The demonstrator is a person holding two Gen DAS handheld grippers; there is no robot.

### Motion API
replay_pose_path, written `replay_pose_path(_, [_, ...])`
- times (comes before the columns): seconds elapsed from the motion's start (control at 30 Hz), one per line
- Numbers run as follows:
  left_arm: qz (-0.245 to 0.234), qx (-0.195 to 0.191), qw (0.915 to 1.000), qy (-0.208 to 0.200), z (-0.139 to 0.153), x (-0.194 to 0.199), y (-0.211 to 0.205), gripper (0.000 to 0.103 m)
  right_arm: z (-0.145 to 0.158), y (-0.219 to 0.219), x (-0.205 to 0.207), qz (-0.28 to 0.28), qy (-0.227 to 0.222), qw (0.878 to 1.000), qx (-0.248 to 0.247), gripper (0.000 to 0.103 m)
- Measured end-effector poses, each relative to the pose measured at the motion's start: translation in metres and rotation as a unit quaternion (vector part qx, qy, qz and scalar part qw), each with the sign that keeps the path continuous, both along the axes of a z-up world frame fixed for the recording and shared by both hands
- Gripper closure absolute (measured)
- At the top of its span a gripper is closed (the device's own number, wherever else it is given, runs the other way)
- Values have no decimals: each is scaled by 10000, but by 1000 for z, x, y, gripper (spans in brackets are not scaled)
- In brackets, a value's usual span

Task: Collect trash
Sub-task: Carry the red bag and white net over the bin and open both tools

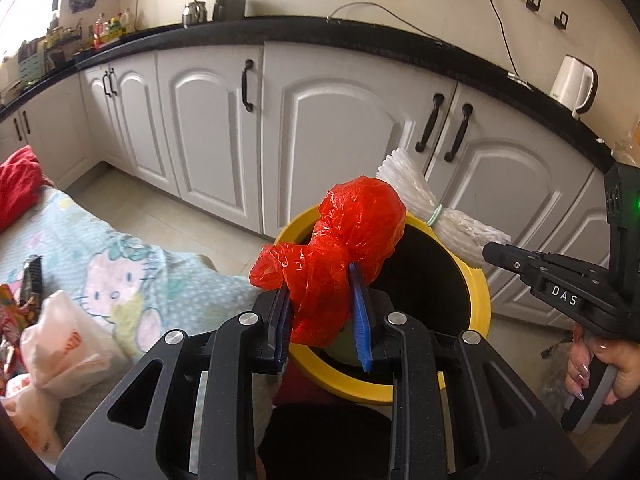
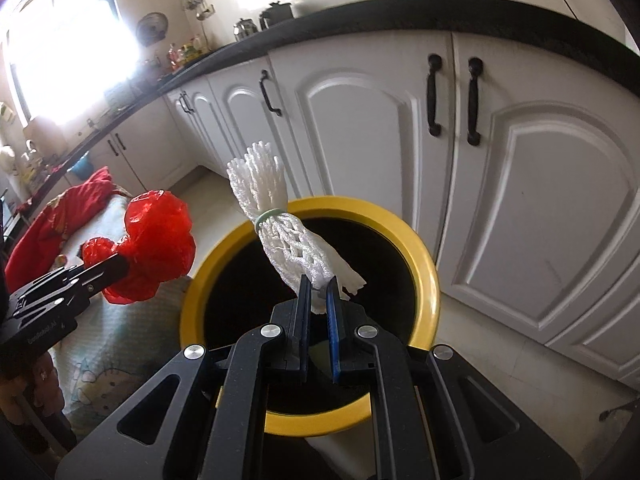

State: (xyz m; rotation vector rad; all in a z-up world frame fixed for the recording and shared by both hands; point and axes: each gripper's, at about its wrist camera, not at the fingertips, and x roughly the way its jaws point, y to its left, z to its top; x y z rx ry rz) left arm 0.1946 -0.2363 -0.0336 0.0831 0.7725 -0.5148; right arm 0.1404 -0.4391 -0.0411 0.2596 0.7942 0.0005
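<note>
A round bin with a yellow rim (image 1: pixel 480 288) (image 2: pixel 424 264) and a black liner stands on the floor before the cabinets. My left gripper (image 1: pixel 322 280) is shut on a crumpled red plastic bag (image 1: pixel 352 236), held over the bin's left rim; the bag also shows in the right wrist view (image 2: pixel 156 240). My right gripper (image 2: pixel 319 284) is shut on a white foam net bundle (image 2: pixel 280 224) tied with a green band, held above the bin's opening; the bundle also shows in the left wrist view (image 1: pixel 420 196).
White cabinet doors (image 1: pixel 208 128) under a black counter stand close behind the bin. A surface with a Hello Kitty cloth (image 1: pixel 120 264) lies to the left, bearing a white plastic bag (image 1: pixel 60 352), snack wrappers (image 1: pixel 8 316) and a red cloth (image 1: pixel 16 184). A white kettle (image 1: pixel 572 84) sits on the counter.
</note>
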Motion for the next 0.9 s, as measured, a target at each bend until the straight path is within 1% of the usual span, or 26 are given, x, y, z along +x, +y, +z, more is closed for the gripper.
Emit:
replay_pose_path(0.37, [-125, 130, 9994, 288, -25, 12, -22, 84, -19, -4, 3, -136, 332, 9994, 0, 95])
replay_pose_path(0.53, [-132, 168, 9991, 368, -32, 17, -27, 83, -23, -6, 5, -171, 388, 9991, -2, 95])
replay_pose_path(0.6, [-128, 164, 9990, 393, -34, 18, -28, 82, -24, -7, 6, -191, 400, 9990, 5, 93])
replay_pose_path(0.67, [-123, 161, 9990, 402, -36, 19, -28, 79, -25, -9, 6, -219, 422, 9989, 7, 93])
replay_pose_path(0.7, [-84, 173, 9990, 394, -37, 19, -27, 74, -25, -9, 7, -233, 429, 9988, 13, 90])
replay_pose_path(0.73, [-63, 162, 9990, 419, -38, 20, -26, 66, -25, -9, 7, -267, 443, 9987, 14, 88])
replay_pose_path(0.8, [-18, 143, 9989, 437, -39, 22, -23, 61, -26, -11, 7, -301, 437, 9986, 31, 78])
replay_pose_path(0.9, [54, 123, 9991, 409, -38, 22, -16, 50, -25, -12, 6, -340, 425, 9985, 24, 70])
